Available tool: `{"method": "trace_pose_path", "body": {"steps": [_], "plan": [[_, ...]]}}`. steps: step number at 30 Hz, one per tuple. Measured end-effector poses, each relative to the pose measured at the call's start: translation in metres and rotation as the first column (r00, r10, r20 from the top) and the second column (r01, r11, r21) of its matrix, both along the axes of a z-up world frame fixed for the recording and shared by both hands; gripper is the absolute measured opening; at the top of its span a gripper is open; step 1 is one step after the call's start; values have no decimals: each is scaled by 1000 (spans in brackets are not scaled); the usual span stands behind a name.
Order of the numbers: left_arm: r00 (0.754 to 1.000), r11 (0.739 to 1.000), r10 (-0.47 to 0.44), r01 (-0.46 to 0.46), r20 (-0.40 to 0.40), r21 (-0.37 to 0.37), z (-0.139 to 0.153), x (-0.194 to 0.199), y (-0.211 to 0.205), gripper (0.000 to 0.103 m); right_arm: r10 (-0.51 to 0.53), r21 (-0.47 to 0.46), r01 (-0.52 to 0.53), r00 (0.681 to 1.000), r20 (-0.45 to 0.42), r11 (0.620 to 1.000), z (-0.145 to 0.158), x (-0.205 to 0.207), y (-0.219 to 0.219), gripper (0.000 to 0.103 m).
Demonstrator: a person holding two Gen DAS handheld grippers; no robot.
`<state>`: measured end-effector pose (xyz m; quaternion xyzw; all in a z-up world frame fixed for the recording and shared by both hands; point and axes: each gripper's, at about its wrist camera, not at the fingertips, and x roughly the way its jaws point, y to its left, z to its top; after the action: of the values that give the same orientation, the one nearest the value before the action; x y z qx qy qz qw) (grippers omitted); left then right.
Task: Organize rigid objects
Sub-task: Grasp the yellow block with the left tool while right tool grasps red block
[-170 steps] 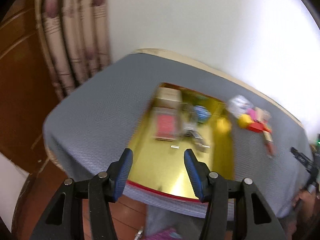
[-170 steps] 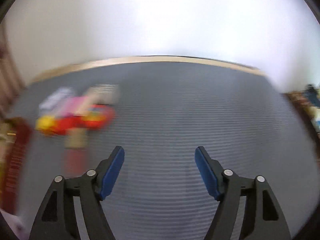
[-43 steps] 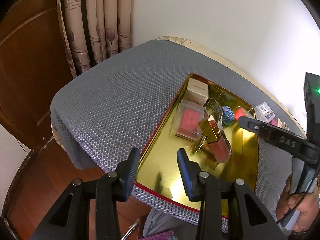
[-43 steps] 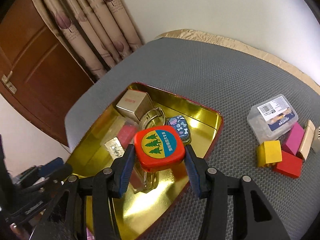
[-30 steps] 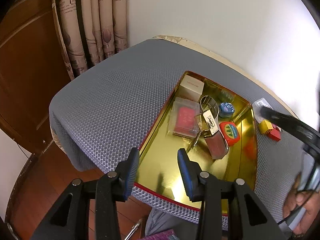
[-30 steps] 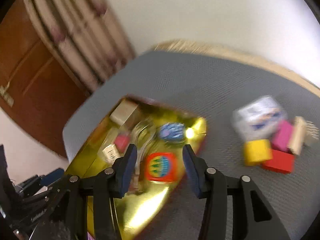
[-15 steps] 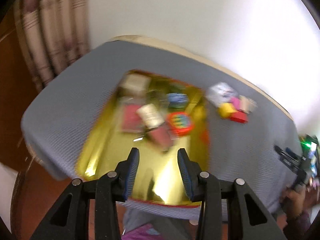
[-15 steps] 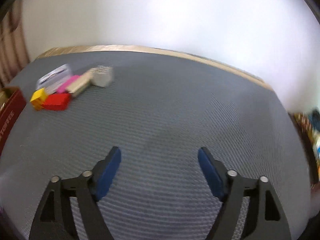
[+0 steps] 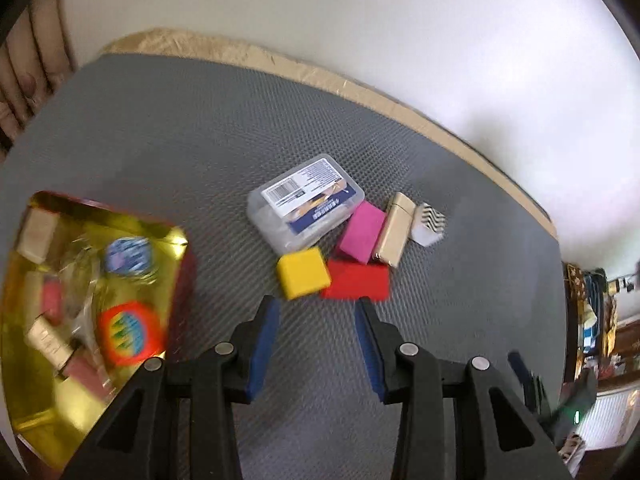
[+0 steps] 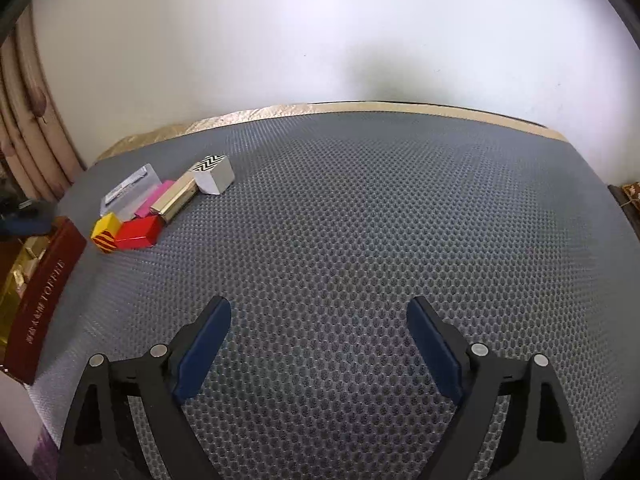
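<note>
the left gripper (image 9: 316, 314) hangs above the grey mesh mat (image 9: 200, 128) with its blue-padded fingers (image 9: 264, 336) spread apart and nothing between them. just ahead of the fingertips lies a tight cluster of small things: a yellow block (image 9: 303, 273) ahead of the left finger, touching a red block (image 9: 357, 280) that sits ahead of the right finger. beyond those two, a clear plastic case with a barcode label (image 9: 306, 202) lies ahead and slightly to the left, a pink block (image 9: 361, 231) lies beside it, then a gold-coloured bar (image 9: 395, 229) and a small box with a black-and-white zigzag top (image 9: 429, 224) — each pressed against or just beside its neighbour. off to the left of the fingers is the gold tin tray (image 9: 176, 240), blurred, holding a round orange-rimmed tape measure (image 9: 130, 332), a blue patterned tin (image 9: 128, 255) and several pale and reddish boxes too smeared to name.

the right gripper (image 10: 319, 320) also stands wide open and empty over bare mat, its fingers (image 10: 204, 344) well apart. in this view the same cluster is far ahead and to the left of the left finger, with the zigzag box at the far end of the row and the yellow and red blocks nearest the tray's dark red outer wall — the lettering there is hard to read.
</note>
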<state>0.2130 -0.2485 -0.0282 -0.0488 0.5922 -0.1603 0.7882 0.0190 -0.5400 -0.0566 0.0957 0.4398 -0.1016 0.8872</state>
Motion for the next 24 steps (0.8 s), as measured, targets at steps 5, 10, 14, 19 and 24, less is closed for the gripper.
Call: {"method": "trace_pose_path", "body": {"steps": [5,10,14,19,24], "plan": [[995,998,58,-57,-78,18,-32,23,-7,40,24,24,-24,1000,2,999,-2,5,3,88],[995,998,64,-62,-79,33,-46,33,-14,40,37,46,-36,999,-13,998,-9,13,6,88],[994,995,84,-80,-70,52,-56,40,-17,40,37,53,-36,999,-18,998,-10,13,6,89],[992,994,110,-110,-69,4,-67,43,-11,36,38,58,-36,999,-25,998,-12,16,6,94],[997,997,74,-74,-26,2,-56,23,-12,31,31,65,-28,999,-32,997,-14,18,4,95]]}}
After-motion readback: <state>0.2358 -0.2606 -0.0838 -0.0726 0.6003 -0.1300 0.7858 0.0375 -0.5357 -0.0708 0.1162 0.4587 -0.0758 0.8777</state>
